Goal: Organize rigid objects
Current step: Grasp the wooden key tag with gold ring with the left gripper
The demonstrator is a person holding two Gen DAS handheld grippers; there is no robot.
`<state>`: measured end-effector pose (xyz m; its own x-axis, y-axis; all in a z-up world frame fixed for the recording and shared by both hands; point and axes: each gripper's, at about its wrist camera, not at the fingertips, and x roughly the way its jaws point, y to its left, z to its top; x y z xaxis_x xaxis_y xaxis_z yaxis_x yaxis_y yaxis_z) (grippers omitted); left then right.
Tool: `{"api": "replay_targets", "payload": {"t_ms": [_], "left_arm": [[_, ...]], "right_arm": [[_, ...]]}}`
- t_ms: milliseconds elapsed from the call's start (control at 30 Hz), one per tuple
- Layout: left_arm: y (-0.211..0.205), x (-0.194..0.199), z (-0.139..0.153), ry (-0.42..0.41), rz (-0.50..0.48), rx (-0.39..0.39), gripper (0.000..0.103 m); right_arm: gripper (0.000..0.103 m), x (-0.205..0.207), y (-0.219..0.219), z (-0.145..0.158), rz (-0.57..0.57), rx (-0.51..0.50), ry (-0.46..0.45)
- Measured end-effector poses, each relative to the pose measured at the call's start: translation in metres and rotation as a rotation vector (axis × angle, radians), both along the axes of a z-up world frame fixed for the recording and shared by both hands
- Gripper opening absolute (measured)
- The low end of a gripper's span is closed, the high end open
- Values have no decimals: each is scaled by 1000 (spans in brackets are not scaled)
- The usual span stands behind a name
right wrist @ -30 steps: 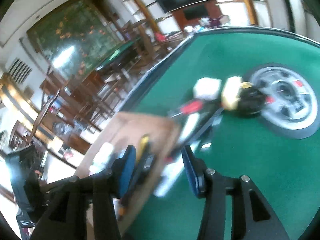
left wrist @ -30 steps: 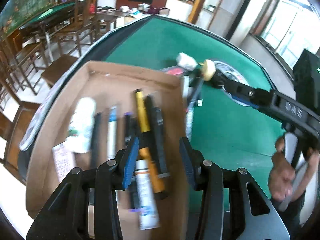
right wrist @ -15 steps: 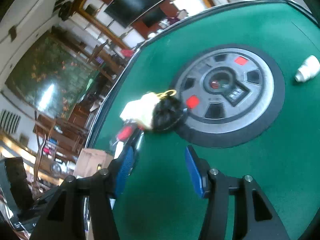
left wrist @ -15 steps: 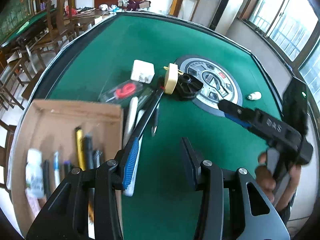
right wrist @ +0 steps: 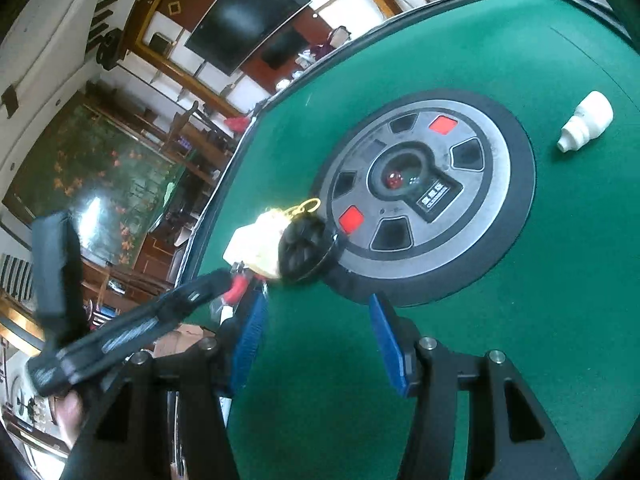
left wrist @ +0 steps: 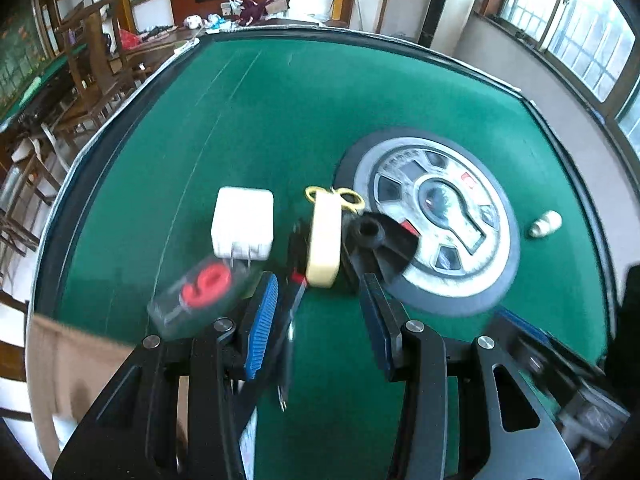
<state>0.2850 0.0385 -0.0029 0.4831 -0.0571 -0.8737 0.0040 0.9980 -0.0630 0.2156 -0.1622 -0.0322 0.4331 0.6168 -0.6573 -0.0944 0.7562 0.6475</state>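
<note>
My left gripper (left wrist: 320, 320) is open and empty, low over the green table (left wrist: 260, 120), just short of a cream-yellow oval piece with a gold ring (left wrist: 325, 236) and a black round part (left wrist: 366, 232). A white charger block (left wrist: 243, 222) and a clear case with a red shape (left wrist: 204, 286) lie to the left. A dark pen (left wrist: 290, 320) lies between the fingers. My right gripper (right wrist: 316, 328) is open and empty, with the cream piece (right wrist: 260, 246) and black part (right wrist: 304, 248) ahead. The left gripper (right wrist: 120, 328) shows at its left.
A round grey and black dial panel (left wrist: 436, 216) is set in the table at right, also in the right wrist view (right wrist: 424, 196). A small white fitting (left wrist: 546, 224) lies beyond it. A cardboard box corner (left wrist: 72, 364) sits lower left. Wooden chairs (left wrist: 80, 92) stand beyond the table edge.
My left gripper has swung from over the cardboard box with pens to the cluster by the dial. My right gripper has moved right toward the dial. Both stayed open.
</note>
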Motion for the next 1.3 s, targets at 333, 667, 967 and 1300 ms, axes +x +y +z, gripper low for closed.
{"api": "replay_targets", "payload": {"t_ms": [333,667,967,1300], "left_arm": [[9,53,-26,70,33,-48,42],[3,46,-29,76,27,-41,17],[21,-38,10,22,28,-218,17],[36,-156,13,-45,46,-350,17]], "right_arm": [[54,3,-1,-3,-4,-9,13],[54,5,4,-6,13,-34,22],[54,4,7,-7,35,-30,20],[53,-2,16,-10,43,-48,16]]}}
